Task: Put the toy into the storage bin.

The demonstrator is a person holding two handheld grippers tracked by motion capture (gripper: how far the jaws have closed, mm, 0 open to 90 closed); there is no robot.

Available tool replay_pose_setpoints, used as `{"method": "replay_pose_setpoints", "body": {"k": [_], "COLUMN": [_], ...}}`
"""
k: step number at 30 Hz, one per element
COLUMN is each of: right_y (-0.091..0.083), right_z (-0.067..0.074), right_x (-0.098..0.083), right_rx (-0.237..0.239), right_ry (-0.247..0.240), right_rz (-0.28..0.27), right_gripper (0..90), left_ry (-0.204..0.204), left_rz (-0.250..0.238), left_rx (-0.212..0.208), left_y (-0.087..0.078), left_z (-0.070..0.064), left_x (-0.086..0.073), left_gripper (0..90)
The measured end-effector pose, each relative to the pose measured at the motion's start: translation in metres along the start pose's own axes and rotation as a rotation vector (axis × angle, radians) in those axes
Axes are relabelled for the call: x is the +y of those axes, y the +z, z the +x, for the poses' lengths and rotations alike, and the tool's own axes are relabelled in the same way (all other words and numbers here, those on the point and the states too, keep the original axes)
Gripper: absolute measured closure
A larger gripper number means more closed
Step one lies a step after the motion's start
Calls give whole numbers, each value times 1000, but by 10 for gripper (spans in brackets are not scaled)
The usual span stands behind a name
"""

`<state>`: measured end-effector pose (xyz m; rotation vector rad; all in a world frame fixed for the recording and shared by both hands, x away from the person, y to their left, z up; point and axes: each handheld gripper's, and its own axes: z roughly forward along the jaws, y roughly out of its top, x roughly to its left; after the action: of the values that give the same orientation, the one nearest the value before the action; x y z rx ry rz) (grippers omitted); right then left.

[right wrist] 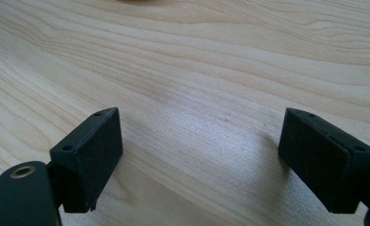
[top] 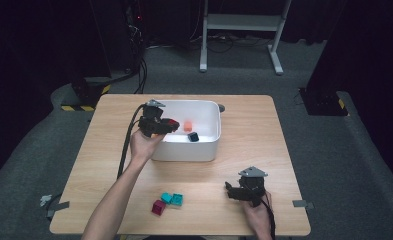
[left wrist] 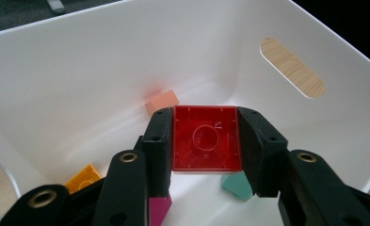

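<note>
Left tongs (top: 170,125) with red block (top: 172,123) over white bin (top: 184,150)

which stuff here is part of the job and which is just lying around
In the job:
- left gripper
- red square plastic brick
- white plastic bin
- teal and magenta bricks on the table

Lying about:
- white metal stand
- black floor cables

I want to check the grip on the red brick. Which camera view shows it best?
The left gripper view: the red brick sits close up, its hollow underside facing the camera, clamped between the left gripper jaws above the white bin. The high view gives a small red patch at that gripper. The right gripper view faces bare table.
</note>
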<state>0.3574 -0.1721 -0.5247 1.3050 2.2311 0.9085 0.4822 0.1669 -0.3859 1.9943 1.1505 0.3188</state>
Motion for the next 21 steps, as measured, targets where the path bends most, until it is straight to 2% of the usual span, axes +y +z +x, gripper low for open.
{"method": "replay_pose_setpoints", "body": {"k": [7, 9, 11, 17, 21], "right_y": [0, 0, 0, 0, 0], "right_z": [0, 0, 0, 0, 0], "right_x": [0, 0, 0, 0, 0], "right_rx": [0, 0, 1, 1, 0], "right_ry": [5, 5, 5, 5, 5], "right_rz": [0, 0, 0, 0, 0], "right_gripper": [139, 139, 139, 139, 139], "left_ry": [-5, -1, 7, -1, -12], "left_rz": [13, 2, 3, -7, -48], "left_rx": [7, 10, 25, 50, 26], "left_y": [10, 7, 4, -3, -11], "left_z": [-1, -2, -3, -1, -5], "left_x": [0, 0, 0, -1, -5], "left_gripper": [576, 557, 479, 429, 418]}}
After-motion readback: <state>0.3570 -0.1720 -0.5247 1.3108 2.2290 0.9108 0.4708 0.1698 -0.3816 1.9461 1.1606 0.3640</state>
